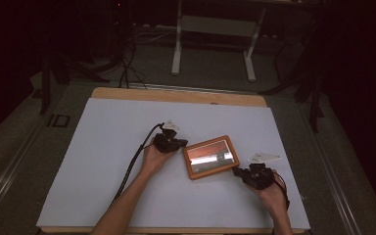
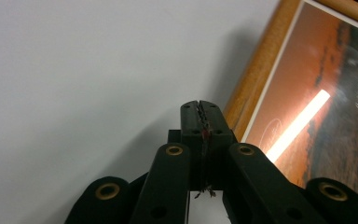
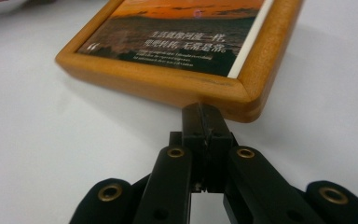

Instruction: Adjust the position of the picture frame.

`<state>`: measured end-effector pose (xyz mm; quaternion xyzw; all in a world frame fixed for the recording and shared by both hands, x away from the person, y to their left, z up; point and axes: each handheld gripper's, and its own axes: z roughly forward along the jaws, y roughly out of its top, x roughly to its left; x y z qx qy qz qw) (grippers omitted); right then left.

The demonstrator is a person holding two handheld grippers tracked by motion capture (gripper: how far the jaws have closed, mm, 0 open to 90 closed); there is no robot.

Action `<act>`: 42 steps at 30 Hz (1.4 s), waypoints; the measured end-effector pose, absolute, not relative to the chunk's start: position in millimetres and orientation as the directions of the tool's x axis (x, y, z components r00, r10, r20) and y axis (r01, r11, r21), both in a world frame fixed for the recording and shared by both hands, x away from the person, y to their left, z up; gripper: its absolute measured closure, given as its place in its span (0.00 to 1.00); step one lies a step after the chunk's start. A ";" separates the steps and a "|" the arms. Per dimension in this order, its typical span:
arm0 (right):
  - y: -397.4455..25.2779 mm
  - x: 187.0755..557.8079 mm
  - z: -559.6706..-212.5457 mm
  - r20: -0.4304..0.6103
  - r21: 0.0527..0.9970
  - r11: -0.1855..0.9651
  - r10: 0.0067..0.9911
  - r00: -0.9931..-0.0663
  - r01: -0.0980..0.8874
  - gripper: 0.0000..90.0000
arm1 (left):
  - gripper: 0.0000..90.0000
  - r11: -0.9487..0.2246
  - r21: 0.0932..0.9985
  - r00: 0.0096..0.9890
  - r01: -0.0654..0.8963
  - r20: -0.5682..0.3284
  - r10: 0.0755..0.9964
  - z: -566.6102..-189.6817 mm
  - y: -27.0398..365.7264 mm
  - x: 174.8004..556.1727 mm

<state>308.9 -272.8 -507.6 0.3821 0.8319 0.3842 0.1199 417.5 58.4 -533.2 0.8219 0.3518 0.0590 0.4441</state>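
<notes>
Wooden picture frame (image 1: 211,156) lies flat (long axis left-right, slightly tilted); my left gripper (image 1: 178,143) and right gripper (image 1: 238,171) are clenched, empty.

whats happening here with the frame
A person holds tongs in each hand over a white table. A wooden picture frame lies flat between them. The left tongs are shut beside its left edge; the right tongs are shut, tips at its near right corner. Neither grips the frame.
</notes>
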 end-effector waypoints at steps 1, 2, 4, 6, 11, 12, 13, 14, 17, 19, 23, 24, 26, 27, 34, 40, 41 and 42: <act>-273.8 309.1 -507.6 0.096 0.732 0.406 0.734 -0.673 0.547 1.00 | 1.00 -0.367 0.767 0.753 0.525 -0.218 0.621 -532.8 58.6 416.8; -275.1 309.5 -507.7 0.097 0.733 0.400 0.739 -0.666 0.551 1.00 | 1.00 -0.372 0.764 0.758 0.527 -0.226 0.612 -532.6 58.6 415.9; -278.0 310.4 -508.1 0.102 0.732 0.385 0.753 -0.650 0.562 1.00 | 1.00 -0.378 0.760 0.769 0.529 -0.243 0.591 -532.8 59.0 413.7; -280.7 311.5 -509.6 0.111 0.732 0.367 0.766 -0.633 0.573 1.00 | 1.00 -0.386 0.757 0.782 0.527 -0.253 0.570 -533.2 59.6 410.1; -286.2 314.1 -510.8 0.100 0.733 0.339 0.803 -0.587 0.590 1.00 | 1.00 -0.428 0.742 0.817 0.516 -0.277 0.506 -534.9 56.2 395.0; -287.8 314.6 -511.0 0.101 0.734 0.330 0.811 -0.576 0.593 1.00 | 1.00 -0.451 0.731 0.826 0.512 -0.274 0.493 -535.7 53.4 392.0; -289.1 314.9 -511.2 0.103 0.735 0.321 0.818 -0.566 0.597 1.00 | 1.00 -0.503 0.711 0.847 0.491 -0.255 0.466 -537.8 47.2 386.2; -291.9 315.4 -511.5 0.107 0.736 0.307 0.828 -0.551 0.604 1.00 | 1.00 -0.530 0.703 0.861 0.475 -0.245 0.447 -539.5 42.0 381.1; -297.8 316.6 -512.3 0.117 0.736 0.280 0.844 -0.524 0.616 1.00 | 1.00 -0.552 0.700 0.882 0.453 -0.264 0.389 -541.4 31.9 370.5; -300.8 316.7 -512.0 0.124 0.738 0.268 0.848 -0.515 0.620 0.97 | 0.99 -0.553 0.705 0.886 0.444 -0.256 0.385 -540.4 27.5 366.9; -304.5 315.2 -508.1 0.136 0.737 0.252 0.854 -0.502 0.628 0.79 | 0.91 -0.501 0.722 0.861 0.477 -0.271 0.429 -536.2 32.4 372.6; -306.1 315.1 -507.0 0.147 0.740 0.244 0.851 -0.505 0.627 0.73 | 0.89 -0.491 0.723 0.855 0.486 -0.276 0.440 -534.9 33.7 373.9; -307.5 314.7 -504.8 0.190 0.754 0.215 0.833 -0.519 0.621 0.60 | 0.83 -0.455 0.736 0.843 0.500 -0.295 0.450 -530.3 36.3 376.6; -307.0 314.6 -503.5 0.197 0.756 0.211 0.830 -0.522 0.620 0.53 | 0.78 -0.445 0.743 0.843 0.500 -0.301 0.445 -528.3 36.2 376.6; -291.9 319.7 -508.3 0.258 0.724 0.179 0.825 -0.503 0.666 0.23 | 0.49 -0.414 0.750 0.840 0.516 -0.348 0.417 -522.7 21.5 379.4; -283.7 326.4 -525.7 0.365 0.653 0.156 0.793 -0.488 0.741 0.19 | 0.43 -0.445 0.706 0.826 0.550 -0.381 0.416 -535.1 3.5 385.5; -283.4 327.1 -527.3 0.377 0.644 0.150 0.791 -0.482 0.750 0.18 | 0.44 -0.445 0.700 0.822 0.558 -0.394 0.412 -536.8 2.3 386.8; -283.1 327.5 -528.4 0.392 0.634 0.137 0.791 -0.470 0.761 0.19 | 0.45 -0.436 0.699 0.818 0.567 -0.411 0.403 -538.1 2.0 388.2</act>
